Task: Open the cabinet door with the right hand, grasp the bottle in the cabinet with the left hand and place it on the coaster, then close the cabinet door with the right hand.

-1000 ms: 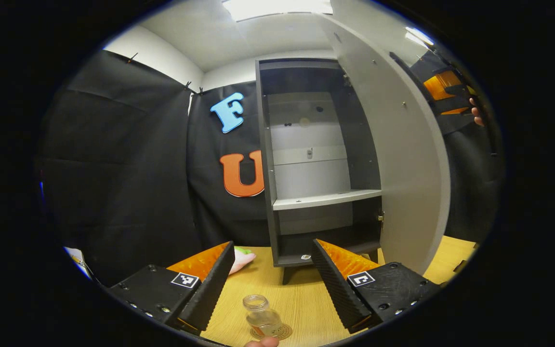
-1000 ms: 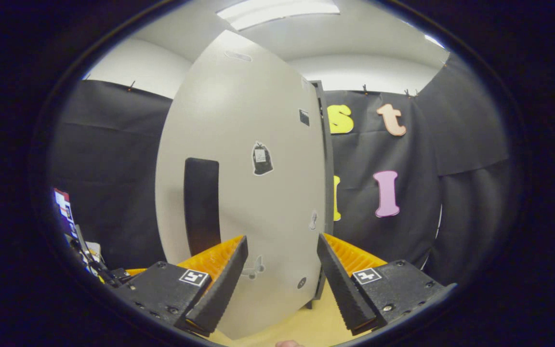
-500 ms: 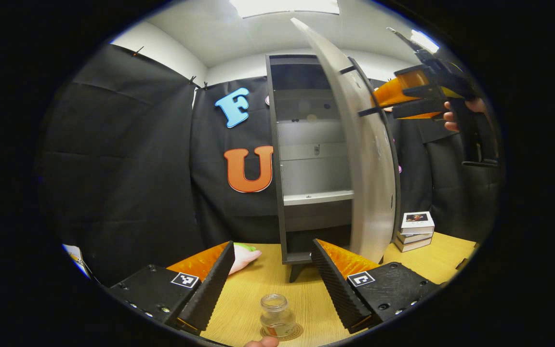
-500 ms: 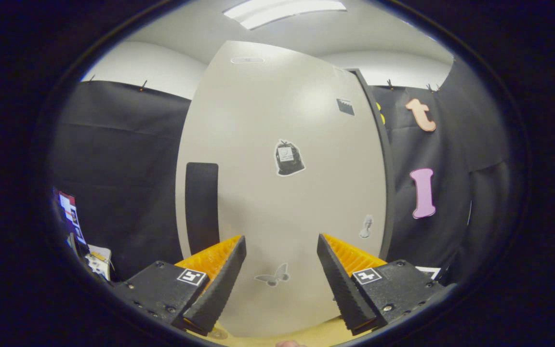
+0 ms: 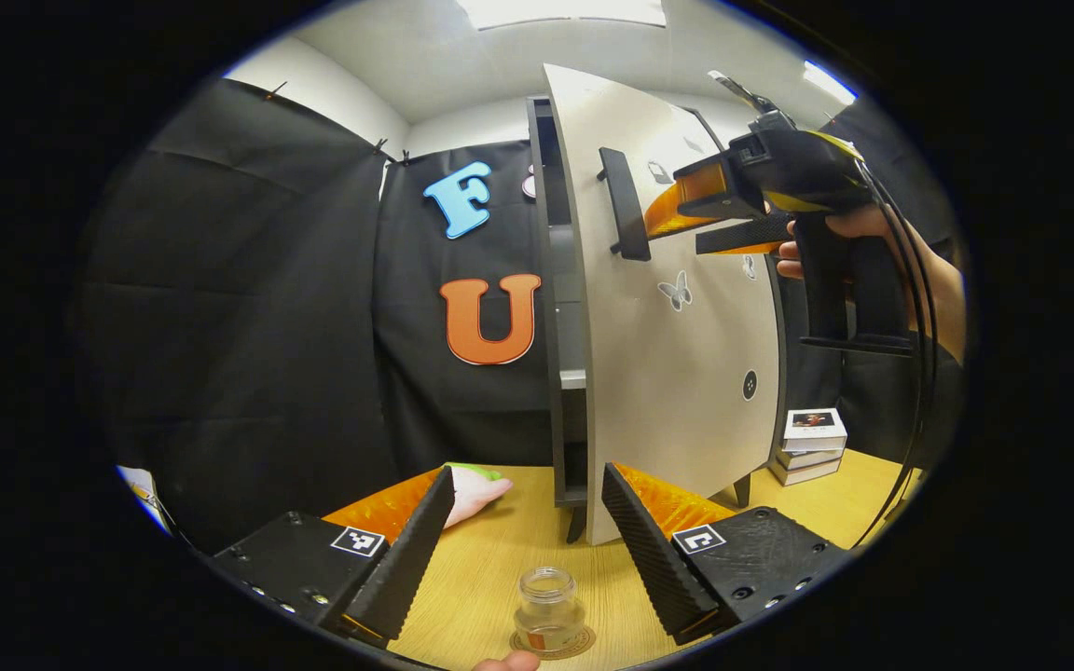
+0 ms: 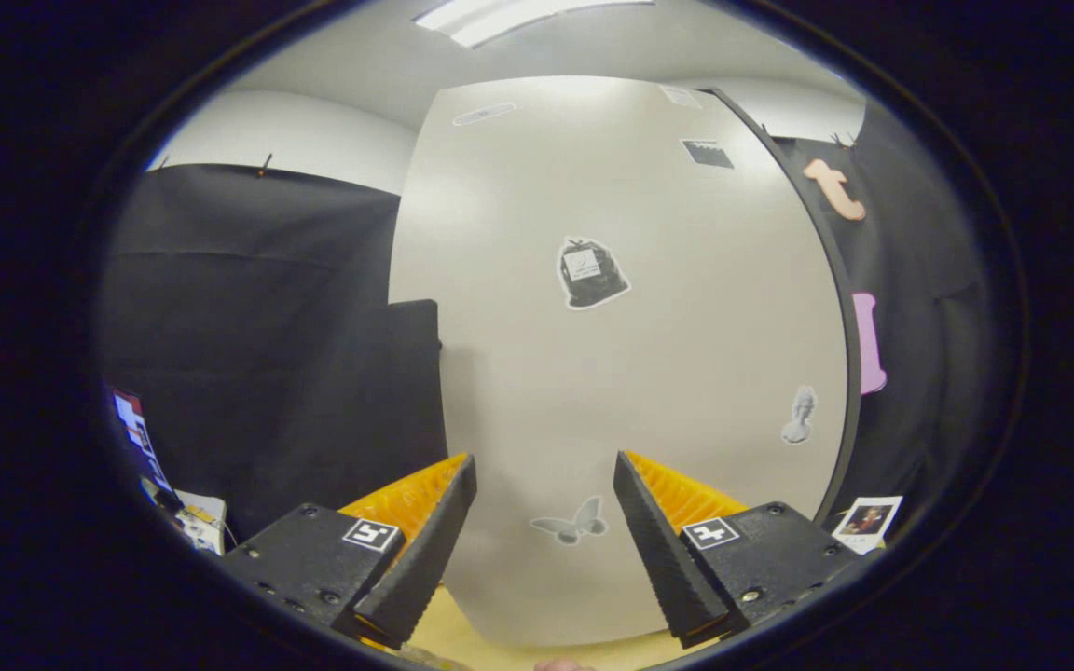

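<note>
A small clear glass bottle (image 5: 548,608) stands upright on a round coaster (image 5: 574,643) on the wooden table, just ahead of my left gripper (image 5: 528,550). That gripper is open and holds nothing. In the left gripper view the grey cabinet door (image 5: 677,373) is nearly against the dark cabinet frame (image 5: 556,280), leaving a narrow gap. My right gripper (image 5: 677,233), held by a hand (image 5: 849,228), is right at the door's face beside the black handle (image 5: 626,205). In the right gripper view the door (image 6: 630,373) is very close ahead of my open right gripper (image 6: 544,540).
A stack of small boxes (image 5: 807,443) sits on the table right of the cabinet. A pink and green item (image 5: 472,489) lies on the table behind my left finger. Black cloth walls surround the table (image 5: 490,578).
The cabinet door has swung from wide open to almost shut, with my right gripper following it leftward. The bottle stays on the coaster and my left gripper has hardly moved.
</note>
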Demonstrator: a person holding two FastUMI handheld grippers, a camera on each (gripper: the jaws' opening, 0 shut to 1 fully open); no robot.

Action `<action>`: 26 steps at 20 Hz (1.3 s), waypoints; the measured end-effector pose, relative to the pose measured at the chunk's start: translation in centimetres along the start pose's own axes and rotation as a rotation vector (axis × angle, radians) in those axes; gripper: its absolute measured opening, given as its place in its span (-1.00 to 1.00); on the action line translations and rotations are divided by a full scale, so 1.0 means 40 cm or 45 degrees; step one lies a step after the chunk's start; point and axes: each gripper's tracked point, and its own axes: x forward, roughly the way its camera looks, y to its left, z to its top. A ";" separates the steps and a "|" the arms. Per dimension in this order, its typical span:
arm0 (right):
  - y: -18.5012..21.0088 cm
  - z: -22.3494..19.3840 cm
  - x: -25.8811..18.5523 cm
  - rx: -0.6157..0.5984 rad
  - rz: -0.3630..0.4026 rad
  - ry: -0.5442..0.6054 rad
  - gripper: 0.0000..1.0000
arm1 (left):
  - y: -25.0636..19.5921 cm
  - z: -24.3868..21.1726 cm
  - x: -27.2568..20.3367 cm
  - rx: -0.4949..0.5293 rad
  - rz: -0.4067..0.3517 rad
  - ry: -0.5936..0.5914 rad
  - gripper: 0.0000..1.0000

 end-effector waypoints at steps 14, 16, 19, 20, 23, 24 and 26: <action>-0.188 0.023 -0.394 -0.128 -0.220 -0.061 0.92 | -0.060 0.015 0.007 -0.058 -0.030 -0.018 0.92; -0.211 0.020 -0.446 -0.126 -0.263 -0.064 0.92 | -0.071 0.020 0.008 -0.056 -0.042 -0.024 0.92; -0.266 0.008 -0.510 -0.097 -0.346 -0.067 0.92 | -0.089 0.032 0.008 -0.053 -0.062 -0.039 0.92; -0.286 0.002 -0.529 -0.093 -0.377 -0.068 0.92 | -0.096 0.037 0.007 -0.052 -0.071 -0.044 0.92; -0.340 -0.022 -0.576 -0.078 -0.459 -0.055 0.92 | -0.117 0.042 0.003 -0.044 -0.099 -0.050 0.92; -0.351 -0.029 -0.591 -0.069 -0.479 -0.055 0.92 | -0.124 0.045 0.001 -0.039 -0.108 -0.053 0.92; -0.366 -0.035 -0.619 -0.053 -0.505 -0.060 0.92 | -0.138 0.048 -0.002 -0.026 -0.124 -0.058 0.92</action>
